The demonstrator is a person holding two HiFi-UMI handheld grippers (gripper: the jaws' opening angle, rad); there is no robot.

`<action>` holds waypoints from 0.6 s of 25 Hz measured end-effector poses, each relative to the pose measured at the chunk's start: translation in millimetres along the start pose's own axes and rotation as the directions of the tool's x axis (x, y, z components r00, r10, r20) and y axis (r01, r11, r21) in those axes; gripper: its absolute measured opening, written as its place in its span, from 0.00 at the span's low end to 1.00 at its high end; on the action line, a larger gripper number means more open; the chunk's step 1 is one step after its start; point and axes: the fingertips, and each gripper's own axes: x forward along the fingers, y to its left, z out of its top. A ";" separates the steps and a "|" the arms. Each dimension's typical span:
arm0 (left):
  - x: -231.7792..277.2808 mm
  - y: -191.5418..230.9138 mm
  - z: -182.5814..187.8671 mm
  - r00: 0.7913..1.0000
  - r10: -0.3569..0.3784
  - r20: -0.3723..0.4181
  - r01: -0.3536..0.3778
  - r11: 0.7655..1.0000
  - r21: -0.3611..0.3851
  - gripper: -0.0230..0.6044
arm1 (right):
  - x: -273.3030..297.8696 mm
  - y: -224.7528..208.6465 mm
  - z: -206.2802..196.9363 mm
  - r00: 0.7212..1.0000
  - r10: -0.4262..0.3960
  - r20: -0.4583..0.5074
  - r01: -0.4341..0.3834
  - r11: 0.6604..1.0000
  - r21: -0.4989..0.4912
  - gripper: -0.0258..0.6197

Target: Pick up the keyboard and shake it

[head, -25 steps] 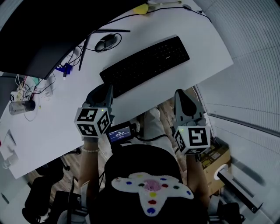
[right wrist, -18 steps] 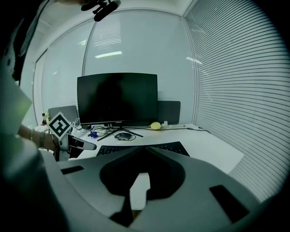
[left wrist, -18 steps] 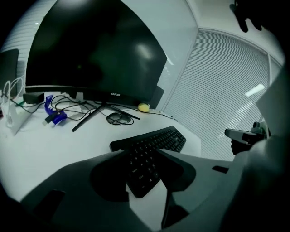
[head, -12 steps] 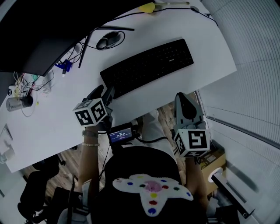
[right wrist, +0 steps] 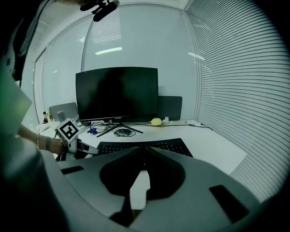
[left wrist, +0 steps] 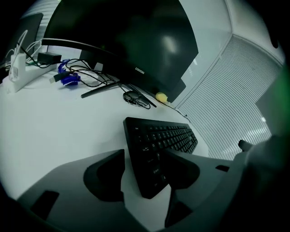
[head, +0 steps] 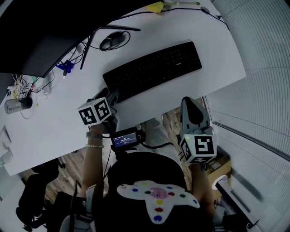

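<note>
1. The counter (head: 54, 118) is a broad, smooth white slab with a rounded far corner, and everything else rests on it.
2. Slatted blinds (head: 265, 68) with fine horizontal ribs run along the right side of the room.
3. A wide black monitor (head: 45, 36) with a gently curved, glossy screen stands at the back of the counter on thin splayed metal legs.
4. The keyboard (head: 154, 69) is a long, flat, matte black rectangle with low keys. It lies on the counter at a slant in front of the monitor, with its left end nearest the person.
5. The left tool (head: 112, 96) is grey moulded plastic with dark pads, and its jaws are spread wide, having just been opening. It points down at the keyboard's left end. In the left gripper view the near corner of the keyboard shows in the gap between the jaws, and neither pad presses on it.
6. The right tool (head: 189, 102) has the same build, and its jaws are pressed together with nothing between them. It is held off the counter's near edge, apart from the keyboard.
7. Each tool carries a white cube (head: 95, 112) printed with black square markers.
8. A dark rounded mouse (head: 112, 41) sits inside a loop of its cable, between the keyboard and the monitor.
9. A small, smooth yellow lump (head: 154, 7) lies at the far edge.
</note>
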 end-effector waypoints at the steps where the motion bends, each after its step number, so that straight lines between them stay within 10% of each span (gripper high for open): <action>1: 1.3 0.0 -1.0 1.000 0.000 -0.003 0.000 1.000 -0.005 0.42 | 0.5 -0.6 -0.1 1.000 0.001 -0.001 -0.001 1.000 -0.001 0.10; 15: 3.9 1.4 -2.1 1.000 -0.016 0.015 0.017 0.994 -0.109 0.34 | 9.0 -8.2 4.0 1.000 0.016 -0.009 -0.016 1.000 -0.004 0.10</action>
